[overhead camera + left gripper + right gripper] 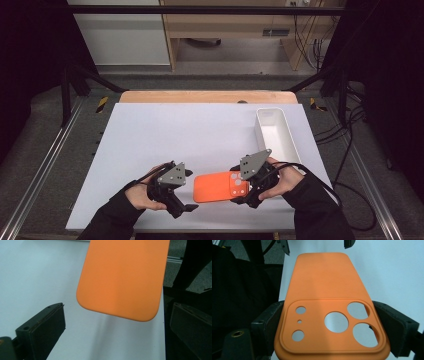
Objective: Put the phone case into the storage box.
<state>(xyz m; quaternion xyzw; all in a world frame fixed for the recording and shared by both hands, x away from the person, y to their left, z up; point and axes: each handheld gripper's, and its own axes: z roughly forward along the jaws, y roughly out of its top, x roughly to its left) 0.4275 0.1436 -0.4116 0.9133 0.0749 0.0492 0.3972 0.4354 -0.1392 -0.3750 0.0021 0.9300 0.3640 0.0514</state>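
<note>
An orange phone case [215,187] lies level just above the white table [175,130], near its front edge. My right gripper [243,192] is shut on the case's camera-hole end. In the right gripper view the two black pads press the case [324,285] from both sides at the right gripper [332,322]. My left gripper [182,205] sits at the case's plain end. In the left gripper view its jaws stand wide apart, and the rounded end of the case [122,277] hangs just ahead of the left gripper [117,322] without touching either jaw.
A long white tray [287,135] stands at the table's right side, beyond the right hand. The table's front edge runs close under both hands. Cables trail on the floor at the right [350,190].
</note>
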